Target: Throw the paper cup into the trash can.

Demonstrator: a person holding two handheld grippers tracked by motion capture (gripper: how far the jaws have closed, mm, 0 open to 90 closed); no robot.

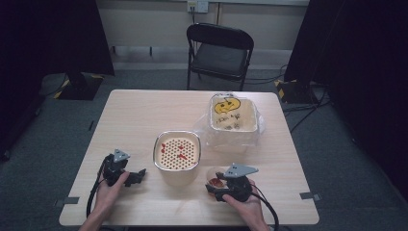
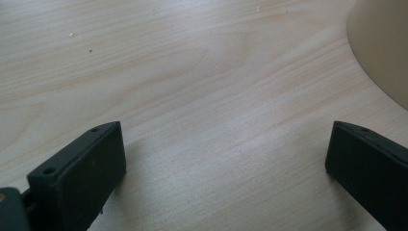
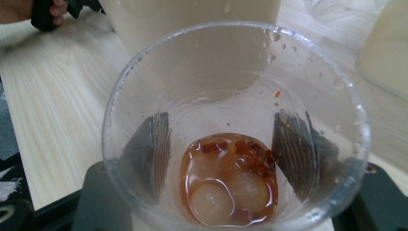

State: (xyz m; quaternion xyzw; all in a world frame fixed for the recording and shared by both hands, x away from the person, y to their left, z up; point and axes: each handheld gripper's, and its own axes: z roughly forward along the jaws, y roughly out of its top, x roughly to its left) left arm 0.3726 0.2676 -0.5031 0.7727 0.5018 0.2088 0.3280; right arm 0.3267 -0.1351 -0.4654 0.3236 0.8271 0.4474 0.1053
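Observation:
A clear plastic cup (image 3: pixel 235 120) holds reddish liquid with red flakes and two pale balls at its bottom (image 3: pixel 228 180). My right gripper (image 3: pixel 231 139) is shut on the cup, and both black jaws show through its wall. From above, the cup (image 1: pixel 215 179) and right gripper (image 1: pixel 222 186) sit near the table's front edge, just right of a cream container (image 1: pixel 177 153) topped by a perforated strainer carrying red bits. My left gripper (image 1: pixel 138 175) lies on the table left of that container. Its jaws (image 2: pixel 226 159) stand wide open over bare wood.
Behind the cup, at back right, stands a second cream bin (image 1: pixel 233 115) lined with a clear plastic bag and marked in yellow. A black folding chair (image 1: pixel 219 50) is beyond the table's far edge. The strainer container's wall (image 2: pixel 380 43) curves close to the left gripper.

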